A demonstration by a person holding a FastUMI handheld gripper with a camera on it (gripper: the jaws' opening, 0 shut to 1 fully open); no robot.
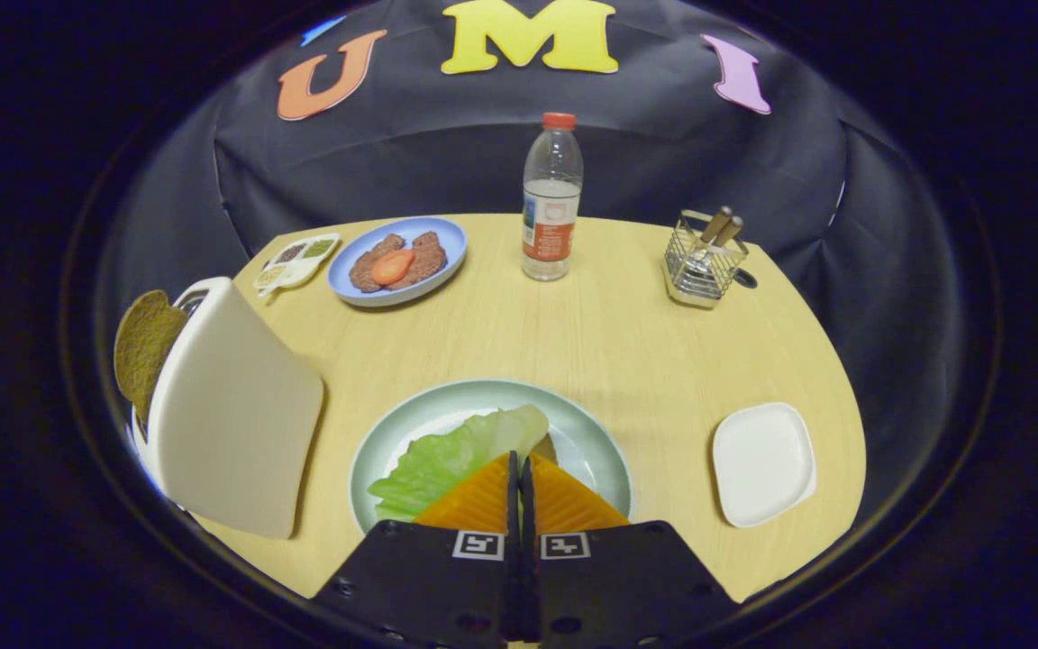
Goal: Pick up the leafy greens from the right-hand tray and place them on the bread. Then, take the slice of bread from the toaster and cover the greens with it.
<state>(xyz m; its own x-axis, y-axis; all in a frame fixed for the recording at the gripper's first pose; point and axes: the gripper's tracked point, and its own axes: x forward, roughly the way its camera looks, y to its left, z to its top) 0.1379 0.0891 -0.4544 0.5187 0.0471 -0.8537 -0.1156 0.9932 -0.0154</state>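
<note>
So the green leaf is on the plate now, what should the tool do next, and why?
Probably swing over to the toaster and open up. The lettuce already lies on the round plate, with a bit of bread peeking out beneath, and the small white tray is bare. The tool is shut and holds nothing, while a brown slice sticks out of the toaster.

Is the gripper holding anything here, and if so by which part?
Cannot be told: the gripper fingers look closed together over the pale green lettuce leaf on the round green plate.
</note>
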